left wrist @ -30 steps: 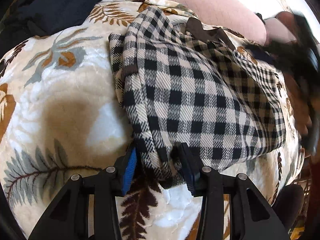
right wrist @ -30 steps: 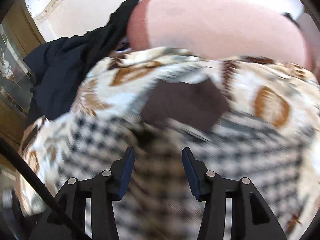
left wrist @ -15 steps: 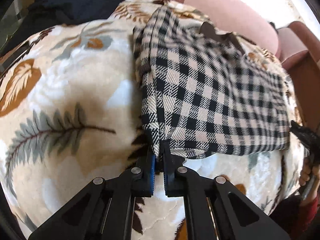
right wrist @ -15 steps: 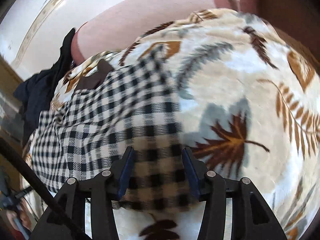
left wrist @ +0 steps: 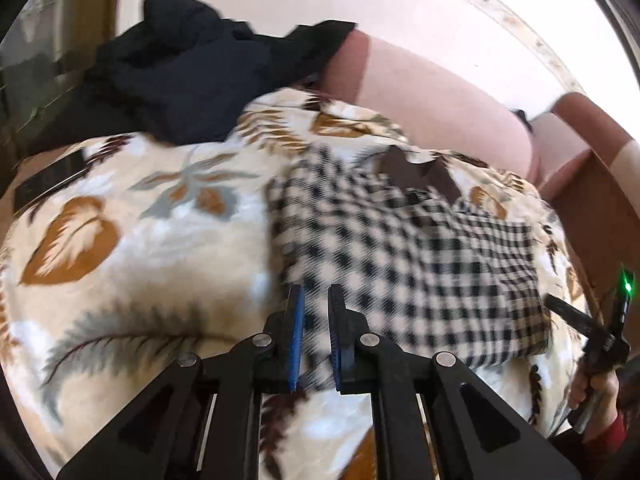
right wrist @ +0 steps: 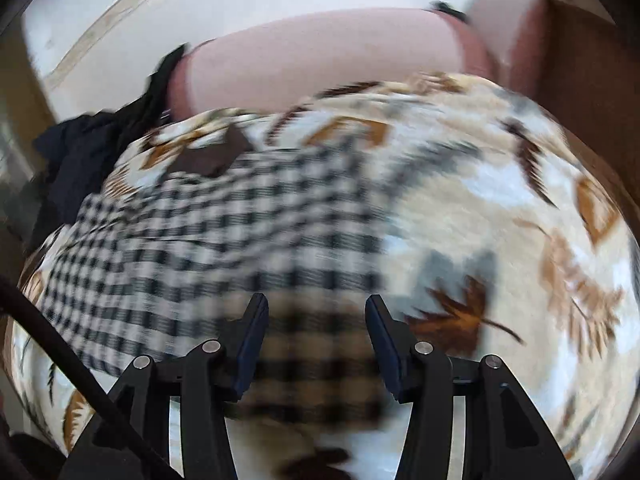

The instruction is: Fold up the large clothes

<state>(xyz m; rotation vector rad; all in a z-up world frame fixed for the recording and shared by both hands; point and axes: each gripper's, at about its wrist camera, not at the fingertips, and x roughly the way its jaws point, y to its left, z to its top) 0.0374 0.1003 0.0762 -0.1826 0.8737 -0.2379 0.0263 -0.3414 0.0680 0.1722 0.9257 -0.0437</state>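
- The checked garment (left wrist: 420, 264) lay folded on a leaf-patterned blanket (left wrist: 132, 240), its near corner caught between the nearly closed pads of the left hand-held gripper (left wrist: 316, 336), which pinched the cloth.
- The right hand-held gripper (right wrist: 316, 344) hung over the garment's other near edge, jaws apart and not pressing it.
- Both pointed steeply downward.
- A dark garment (left wrist: 188, 72) lay beyond.

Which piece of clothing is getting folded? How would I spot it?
Look at the big leaf-print blanket over the pink sofa. Lying on it is the checked shirt, cream with black squares and a brown collar. The only other clothes are plain dark ones heaped at the back.
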